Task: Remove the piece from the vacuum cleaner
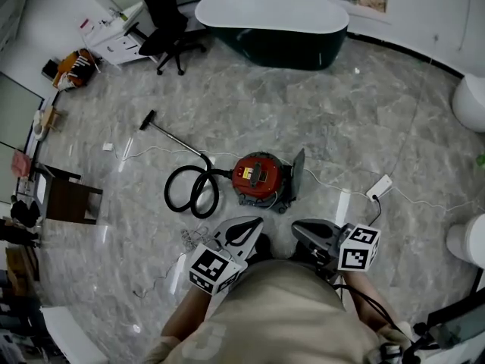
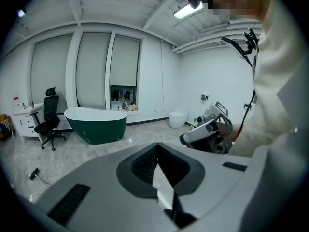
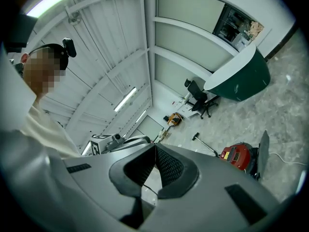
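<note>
Head view: round red vacuum cleaner (image 1: 256,177), coiled black hose (image 1: 206,200); left gripper (image 1: 253,223), right gripper (image 1: 300,227) closed, empty.

The left gripper (image 2: 157,146) fills the lower frame, jaws closed tip to tip, nothing between them. Beyond it, at ten o'clock, a dark green bathtub (image 2: 96,125) stands on the marble floor (image 2: 145,132) — an office chair (image 2: 48,122) at nine. The right gripper (image 2: 188,137) hangs at three o'clock beside a pale sleeve (image 2: 280,110).

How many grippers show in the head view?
2. The left gripper is low in the picture, left of centre. The right gripper is just to its right. Both sit below the vacuum cleaner, jaws shut. None seems hidden.
</note>
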Available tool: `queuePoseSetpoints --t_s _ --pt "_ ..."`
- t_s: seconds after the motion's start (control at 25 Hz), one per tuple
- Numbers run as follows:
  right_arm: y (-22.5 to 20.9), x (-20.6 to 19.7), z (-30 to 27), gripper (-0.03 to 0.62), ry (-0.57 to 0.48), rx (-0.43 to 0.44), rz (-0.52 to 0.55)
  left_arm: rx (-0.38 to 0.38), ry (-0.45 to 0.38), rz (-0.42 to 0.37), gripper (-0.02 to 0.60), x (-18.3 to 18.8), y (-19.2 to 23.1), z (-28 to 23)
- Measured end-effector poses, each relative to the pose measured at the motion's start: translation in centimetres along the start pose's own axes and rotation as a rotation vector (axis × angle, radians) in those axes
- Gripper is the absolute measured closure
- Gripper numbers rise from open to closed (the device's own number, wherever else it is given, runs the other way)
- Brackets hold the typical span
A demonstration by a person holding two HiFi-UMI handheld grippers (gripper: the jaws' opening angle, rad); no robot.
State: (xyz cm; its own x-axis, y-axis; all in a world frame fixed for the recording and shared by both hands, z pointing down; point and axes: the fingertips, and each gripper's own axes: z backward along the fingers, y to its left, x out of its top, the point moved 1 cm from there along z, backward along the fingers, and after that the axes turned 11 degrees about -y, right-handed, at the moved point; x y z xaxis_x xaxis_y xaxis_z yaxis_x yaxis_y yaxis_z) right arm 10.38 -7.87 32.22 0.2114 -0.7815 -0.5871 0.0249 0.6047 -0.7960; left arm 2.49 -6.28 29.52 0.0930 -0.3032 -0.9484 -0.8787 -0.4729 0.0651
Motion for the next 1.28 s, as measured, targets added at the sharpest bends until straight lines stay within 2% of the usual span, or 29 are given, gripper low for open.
queuePoseSetpoints --t_s 0.16,0.44,0.8,1.04,1.28 --pt "-1.2 0.3 -0.2 0.591 -0.001 -0.035 -0.002 0.006 0.004 -0.011 0.578 -0.3 1.8 -0.8" --pt "-2.6 1.3 -2.7 0.591 0.005 -0.126 0.066 -0.007 -0.001 -0.02 0.578 -1.2 6.7 -1.1" --pt "-3.9 0.4 -11.6 0.591 0.118 -0.218 0.175 -0.013 -0.035 0.005 0.578 -1.6 16.7 0.9" --pt "-5.7 -1.2 -15.5 0.591 0.14 -0.342 0.171 -0.09 -0.024 -0.006 0.578 -3.3 20.8 1.3" --pt "-8.3 -2.4 -15.9 0.591 0.103 -0.499 0.066 -0.191 0.019 -0.04 0.578 -4.7 22.8 0.4"
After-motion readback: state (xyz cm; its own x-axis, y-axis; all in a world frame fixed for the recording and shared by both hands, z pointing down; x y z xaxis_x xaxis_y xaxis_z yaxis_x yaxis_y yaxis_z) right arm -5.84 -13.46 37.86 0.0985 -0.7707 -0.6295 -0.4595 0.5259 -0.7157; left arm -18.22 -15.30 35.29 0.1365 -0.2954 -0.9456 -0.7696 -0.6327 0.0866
